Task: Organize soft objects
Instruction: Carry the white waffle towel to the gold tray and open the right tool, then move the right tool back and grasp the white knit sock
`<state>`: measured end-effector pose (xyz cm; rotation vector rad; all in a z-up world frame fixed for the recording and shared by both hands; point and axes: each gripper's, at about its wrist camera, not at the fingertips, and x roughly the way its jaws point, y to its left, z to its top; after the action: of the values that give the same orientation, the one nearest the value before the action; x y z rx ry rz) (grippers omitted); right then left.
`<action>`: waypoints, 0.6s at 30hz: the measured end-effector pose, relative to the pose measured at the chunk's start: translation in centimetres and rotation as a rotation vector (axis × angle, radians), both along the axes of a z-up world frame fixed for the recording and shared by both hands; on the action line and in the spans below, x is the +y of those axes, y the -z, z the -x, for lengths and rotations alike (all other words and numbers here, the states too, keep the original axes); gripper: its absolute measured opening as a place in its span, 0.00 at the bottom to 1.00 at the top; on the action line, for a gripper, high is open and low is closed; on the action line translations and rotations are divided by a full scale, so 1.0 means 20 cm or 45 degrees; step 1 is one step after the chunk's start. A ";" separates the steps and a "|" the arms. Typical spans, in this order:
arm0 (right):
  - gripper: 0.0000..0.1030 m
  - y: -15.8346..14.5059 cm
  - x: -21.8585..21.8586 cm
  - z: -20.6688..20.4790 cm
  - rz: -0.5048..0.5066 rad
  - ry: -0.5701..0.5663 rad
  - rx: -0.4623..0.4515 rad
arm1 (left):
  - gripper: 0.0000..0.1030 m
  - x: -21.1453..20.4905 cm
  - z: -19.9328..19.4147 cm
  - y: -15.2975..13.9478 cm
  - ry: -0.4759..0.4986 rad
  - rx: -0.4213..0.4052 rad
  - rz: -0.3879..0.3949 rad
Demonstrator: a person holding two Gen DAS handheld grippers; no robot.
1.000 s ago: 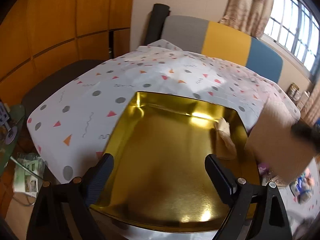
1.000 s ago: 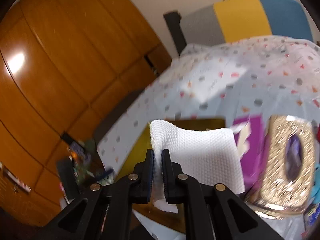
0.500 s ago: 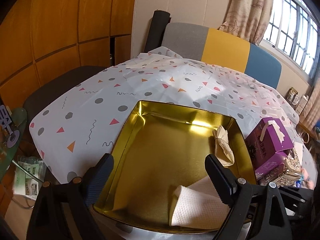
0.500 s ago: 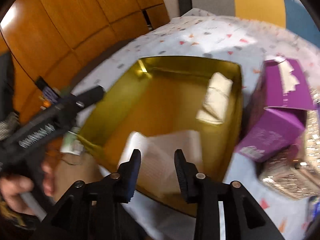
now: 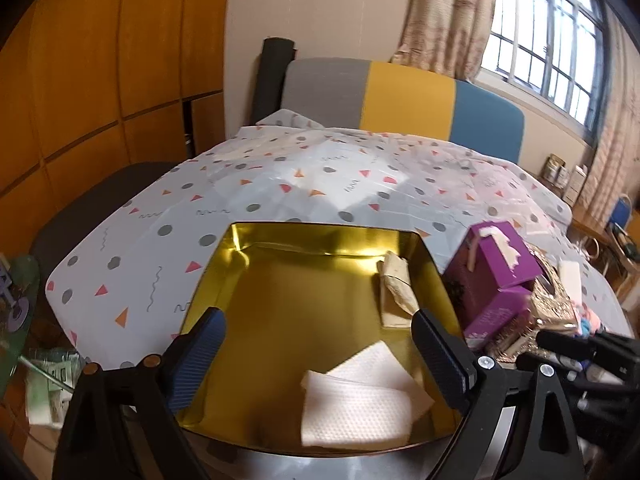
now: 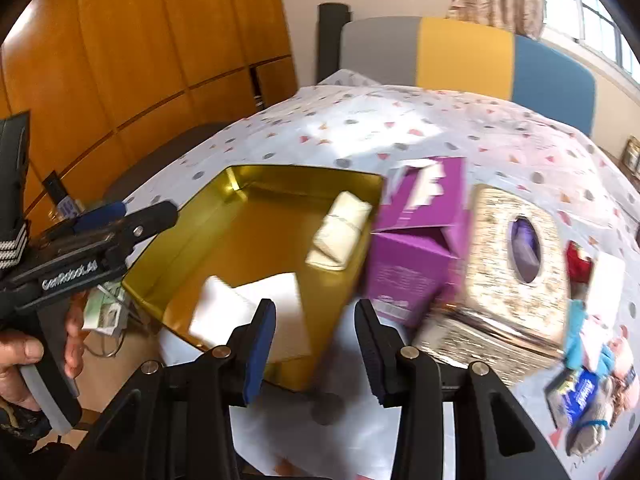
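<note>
A gold square tray sits at the near edge of the patterned table. A white folded towel lies in its near right corner. A cream folded cloth lies against its right wall. My left gripper is open and empty over the tray's near part. My right gripper is open and empty, just above the tray's near right corner. The left gripper also shows in the right wrist view at the tray's left.
A purple box and a glittery tissue box stand right of the tray. Small soft items and packets lie at the far right. The tablecloth stretches back to a grey, yellow and blue headboard.
My right gripper carried the white towel to the tray, opened and let it go there, then drew back to the right. The left gripper stayed open and nearly still.
</note>
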<state>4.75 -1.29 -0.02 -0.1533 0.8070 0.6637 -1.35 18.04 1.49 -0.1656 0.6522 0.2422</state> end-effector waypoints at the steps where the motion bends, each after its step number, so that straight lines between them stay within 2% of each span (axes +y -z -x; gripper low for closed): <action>1: 0.40 -0.01 -0.04 0.01 -0.001 0.018 -0.007 | 0.92 -0.02 0.00 0.00 0.014 0.004 -0.002; 18: 0.40 -0.05 -0.73 -0.08 -0.049 0.473 -0.041 | 0.92 -0.28 -0.03 0.01 0.221 0.046 -0.079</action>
<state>6.37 -15.90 0.93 0.0220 0.7660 0.3245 -0.78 12.38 1.24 -0.0446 0.6900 0.0980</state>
